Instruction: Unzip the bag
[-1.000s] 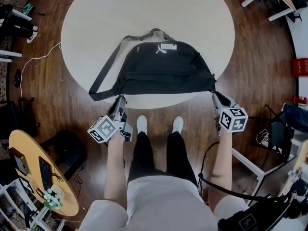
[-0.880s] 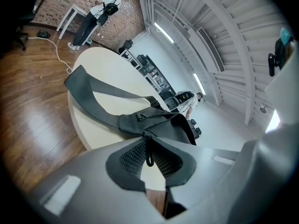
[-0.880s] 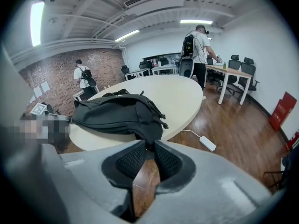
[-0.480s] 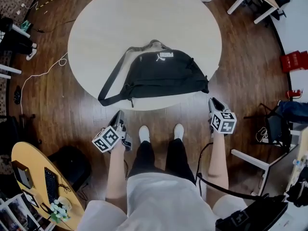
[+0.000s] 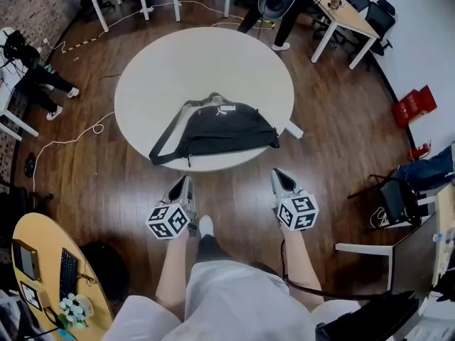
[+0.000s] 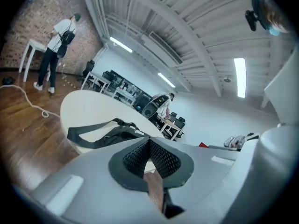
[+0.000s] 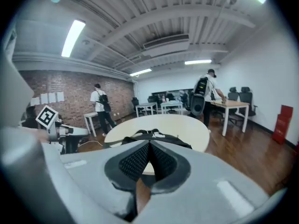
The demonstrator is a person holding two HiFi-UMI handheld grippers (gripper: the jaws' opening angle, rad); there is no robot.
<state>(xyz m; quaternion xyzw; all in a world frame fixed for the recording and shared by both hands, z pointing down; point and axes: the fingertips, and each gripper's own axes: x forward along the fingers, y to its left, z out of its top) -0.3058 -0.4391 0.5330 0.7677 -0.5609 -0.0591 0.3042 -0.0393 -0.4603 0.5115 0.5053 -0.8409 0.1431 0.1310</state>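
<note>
1. One black bag (image 5: 217, 128) lies on one round, pale table (image 5: 185, 69), toward the edge nearest the person. It is soft fabric, wide and low, with a rounded top and a small white logo.
2. One long, flat black strap (image 5: 163, 144) runs from the bag's left end, hanging slightly past the table rim.
3. There are two hand-held grippers, each carrying one cube with black-and-white square markers: two cubes in all.
4. The left gripper (image 5: 186, 182) is held over the dark wooden floor (image 5: 106, 169), well apart from the bag. Its jaws are pressed fully together with nothing between them.
5. The right gripper (image 5: 278, 173) is likewise over the floor, clear of the table. Its jaws have just been closing and now meet, gripping nothing.
6. Each gripper has a smooth, pale grey shell. The inner pads are black with a fine raised mesh texture, and they come together in a narrow V.
7. In both gripper views the bag sits beyond the closed tips, on the table, untouched.
</note>
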